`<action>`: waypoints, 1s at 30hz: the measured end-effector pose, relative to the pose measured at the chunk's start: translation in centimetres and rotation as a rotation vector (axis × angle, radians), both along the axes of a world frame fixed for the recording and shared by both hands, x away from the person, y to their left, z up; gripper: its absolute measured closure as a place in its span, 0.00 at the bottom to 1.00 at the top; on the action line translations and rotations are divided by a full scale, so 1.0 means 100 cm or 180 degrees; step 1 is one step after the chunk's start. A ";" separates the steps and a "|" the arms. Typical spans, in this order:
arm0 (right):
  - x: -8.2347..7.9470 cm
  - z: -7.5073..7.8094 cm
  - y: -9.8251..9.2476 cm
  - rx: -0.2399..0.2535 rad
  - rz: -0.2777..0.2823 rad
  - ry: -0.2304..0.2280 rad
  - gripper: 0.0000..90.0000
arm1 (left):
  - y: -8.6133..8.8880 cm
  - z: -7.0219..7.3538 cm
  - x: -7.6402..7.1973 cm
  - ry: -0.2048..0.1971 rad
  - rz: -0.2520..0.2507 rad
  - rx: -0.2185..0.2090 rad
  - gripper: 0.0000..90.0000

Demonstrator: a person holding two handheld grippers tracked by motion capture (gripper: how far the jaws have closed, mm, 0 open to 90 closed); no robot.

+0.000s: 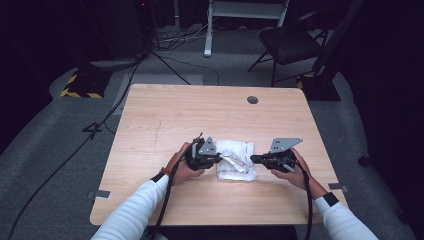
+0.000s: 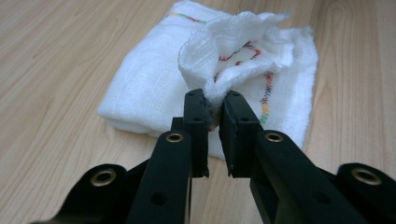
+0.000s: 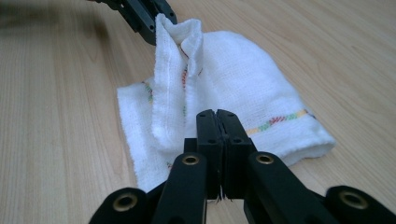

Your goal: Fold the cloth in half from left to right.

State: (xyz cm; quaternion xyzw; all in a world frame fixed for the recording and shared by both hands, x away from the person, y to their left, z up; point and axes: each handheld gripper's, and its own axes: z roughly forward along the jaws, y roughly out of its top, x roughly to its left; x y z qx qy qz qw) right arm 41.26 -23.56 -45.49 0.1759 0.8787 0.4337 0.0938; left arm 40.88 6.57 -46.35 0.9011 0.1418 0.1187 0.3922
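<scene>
So there's a person at a light wood worktop (image 1: 165, 110) with a gripper in each hand, and a folded white cloth (image 1: 235, 161) sits between them, a bit toward the near edge and roughly centred left to right. The cloth has a thin stitched stripe in red, yellow and green along its hem.

The left gripper (image 2: 214, 105) has a layer of the cloth pinched at its tips. The jaws are clamped on a bunched corner, and that bit of fabric stands up off the rest of the pile in a ruffled fold. From the right gripper view the same thing shows at the far side: the left gripper (image 3: 156, 21) is up at the top, with a tall flap of cloth rising to it.

The right gripper (image 3: 217, 116) has its jaws pressed together, tips right at the near edge of the cloth. Can't tell whether any fabric is caught between them, since the jaws hide that spot. From above, the right gripper (image 1: 254, 159) touches the cloth's right edge, while the left gripper (image 1: 218, 158) is at its left edge.

Behind the worktop there's a black folding chair (image 1: 295, 42), cables (image 1: 100, 125) across the grey floor, and a yellow and black striped base (image 1: 80, 87) at the left.
</scene>
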 end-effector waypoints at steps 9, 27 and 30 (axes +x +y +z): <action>-0.008 -0.008 0.001 -0.0090 0.0056 0.0046 0.98 | -0.003 -0.004 -0.011 -0.0002 -0.0121 0.0115 0.92; -0.018 -0.021 0.014 -0.0349 0.0092 -0.0062 0.50 | -0.009 -0.012 -0.021 0.0019 -0.0223 0.0262 0.85; -0.016 -0.027 0.019 -0.0459 0.0084 -0.0099 0.47 | -0.010 -0.012 -0.021 0.0035 -0.0222 0.0241 0.85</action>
